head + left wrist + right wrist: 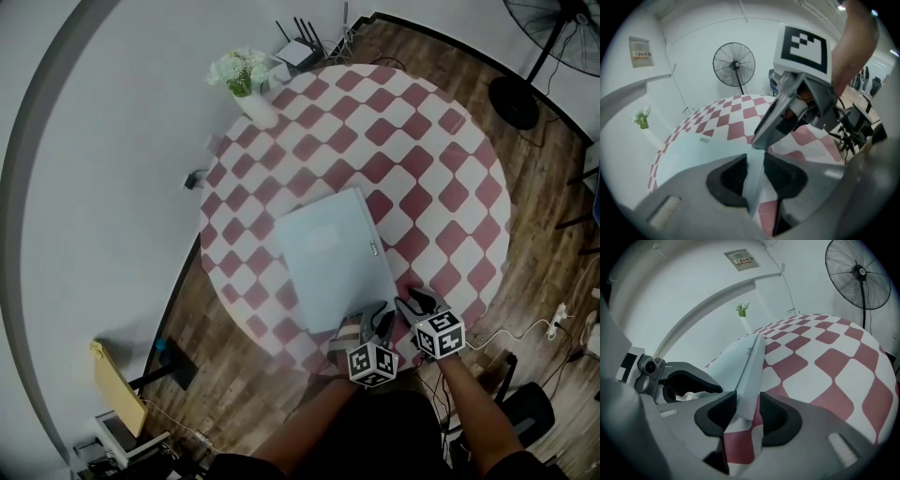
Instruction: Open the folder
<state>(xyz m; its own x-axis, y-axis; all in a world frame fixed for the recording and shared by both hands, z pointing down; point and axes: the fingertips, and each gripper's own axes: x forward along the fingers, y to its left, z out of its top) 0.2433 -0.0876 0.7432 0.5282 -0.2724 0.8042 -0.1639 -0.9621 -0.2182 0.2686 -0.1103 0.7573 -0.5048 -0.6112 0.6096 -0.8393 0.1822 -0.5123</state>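
Note:
A light blue folder lies closed and flat on a round table with a red and white chequered cloth. Both grippers meet at its near corner. My left gripper has the folder's near edge between its pads, and the narrow gap is filled by it. Just to the right, my right gripper holds the folder's corner between its jaws, with loose cloth hanging below them. Each gripper shows in the other's view: the right one and the left one.
A white vase of flowers stands at the table's far left rim. A router sits on the floor behind it. A standing fan is off the far right side. A yellow object and cables lie on the wooden floor.

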